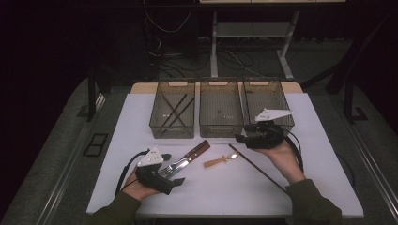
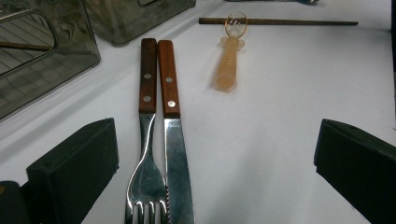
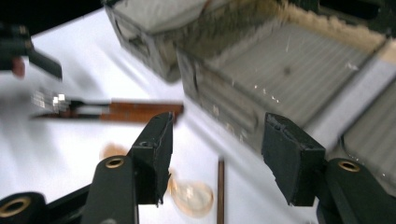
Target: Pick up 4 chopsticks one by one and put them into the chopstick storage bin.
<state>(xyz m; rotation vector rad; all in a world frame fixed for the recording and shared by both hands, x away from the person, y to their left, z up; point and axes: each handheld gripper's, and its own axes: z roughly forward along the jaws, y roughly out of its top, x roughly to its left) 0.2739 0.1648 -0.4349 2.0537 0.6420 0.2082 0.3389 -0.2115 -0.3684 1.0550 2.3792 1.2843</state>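
Note:
A fork [image 2: 146,140] and a knife [image 2: 174,140] with brown wooden handles lie side by side on the white table. Their metal ends lie between the wide-apart jaws of my left gripper [image 2: 217,149], which is open and touches neither. In the high view that left gripper [image 1: 172,169] sits at the front left over the fork [image 1: 174,165]. A small amber plastic spoon [image 1: 220,161] lies mid-table, with a dark chopstick [image 1: 258,168] beside it. My right gripper [image 1: 240,138] hovers open and empty in front of the bins. Below its jaws [image 3: 219,140] lie the spoon [image 3: 191,196] and chopstick [image 3: 220,191].
Three clear smoky bins stand in a row at the back: the left bin [image 1: 155,123] holds dark chopsticks, with the middle bin [image 1: 220,129] and the right bin [image 1: 286,101] beside it. The right forearm reaches in from the front right. Dark floor and cables lie beyond the table.

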